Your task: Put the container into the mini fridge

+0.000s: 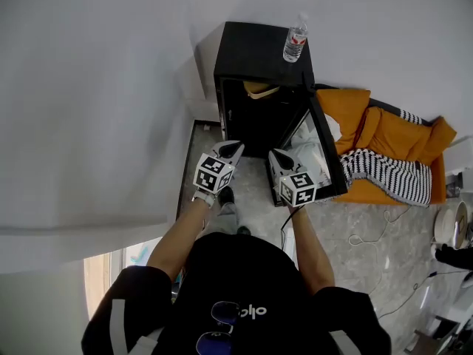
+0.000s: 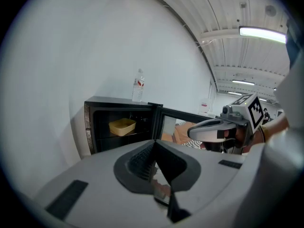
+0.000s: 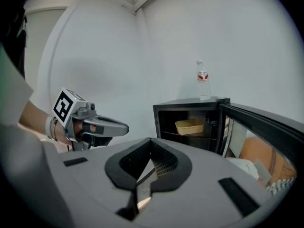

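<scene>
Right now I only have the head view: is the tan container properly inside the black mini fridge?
Observer: Yes, the shallow tan container sits flat on a shelf inside the black mini fridge.
Operator: Is the left gripper holding anything?
Observer: No, the left gripper has its jaws together with nothing between them.
Operator: And the right?
Observer: The right gripper is also shut and empty.
</scene>
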`<state>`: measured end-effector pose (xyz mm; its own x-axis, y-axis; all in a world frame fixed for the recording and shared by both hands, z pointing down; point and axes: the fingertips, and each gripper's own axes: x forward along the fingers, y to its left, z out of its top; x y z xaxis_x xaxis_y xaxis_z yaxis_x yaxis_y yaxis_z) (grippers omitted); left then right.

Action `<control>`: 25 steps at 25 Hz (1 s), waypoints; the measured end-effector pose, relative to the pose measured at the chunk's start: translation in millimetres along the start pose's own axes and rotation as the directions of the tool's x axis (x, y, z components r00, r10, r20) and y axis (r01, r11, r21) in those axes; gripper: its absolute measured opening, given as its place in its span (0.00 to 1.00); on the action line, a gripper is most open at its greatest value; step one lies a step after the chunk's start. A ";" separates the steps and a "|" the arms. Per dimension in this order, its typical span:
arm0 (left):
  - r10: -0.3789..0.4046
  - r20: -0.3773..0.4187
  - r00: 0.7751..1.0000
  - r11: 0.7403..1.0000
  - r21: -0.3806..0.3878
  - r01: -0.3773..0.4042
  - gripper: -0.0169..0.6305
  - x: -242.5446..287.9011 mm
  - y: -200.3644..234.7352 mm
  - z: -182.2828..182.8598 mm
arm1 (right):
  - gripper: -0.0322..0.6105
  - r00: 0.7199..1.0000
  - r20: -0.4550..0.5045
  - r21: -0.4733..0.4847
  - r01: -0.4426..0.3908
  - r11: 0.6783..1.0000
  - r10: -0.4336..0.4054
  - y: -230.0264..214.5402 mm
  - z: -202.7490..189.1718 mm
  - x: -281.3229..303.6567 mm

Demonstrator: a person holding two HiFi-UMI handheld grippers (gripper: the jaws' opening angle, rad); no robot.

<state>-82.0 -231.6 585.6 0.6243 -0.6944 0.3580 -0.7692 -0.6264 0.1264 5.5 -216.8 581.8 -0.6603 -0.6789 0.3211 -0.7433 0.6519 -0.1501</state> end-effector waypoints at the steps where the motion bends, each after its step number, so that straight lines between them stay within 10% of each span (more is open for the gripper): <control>1: 0.004 0.004 1.000 1.000 -0.002 -0.004 0.04 -5.0 -2.3 -1.7 | 0.06 1.000 0.002 -0.002 -0.002 1.000 0.002 4.2 -1.3 -3.4; 25: 0.016 0.049 0.999 1.000 -0.004 -0.016 0.04 -76.7 -32.9 -18.1 | 0.06 1.000 0.024 -0.034 0.005 0.999 -0.004 61.6 -10.1 -43.1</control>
<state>-107.0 -151.3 570.8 0.6177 -0.7210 0.3140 -0.7796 -0.6138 0.1243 -10.8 -144.0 568.2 -0.6596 -0.6894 0.2994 -0.7424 0.6598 -0.1165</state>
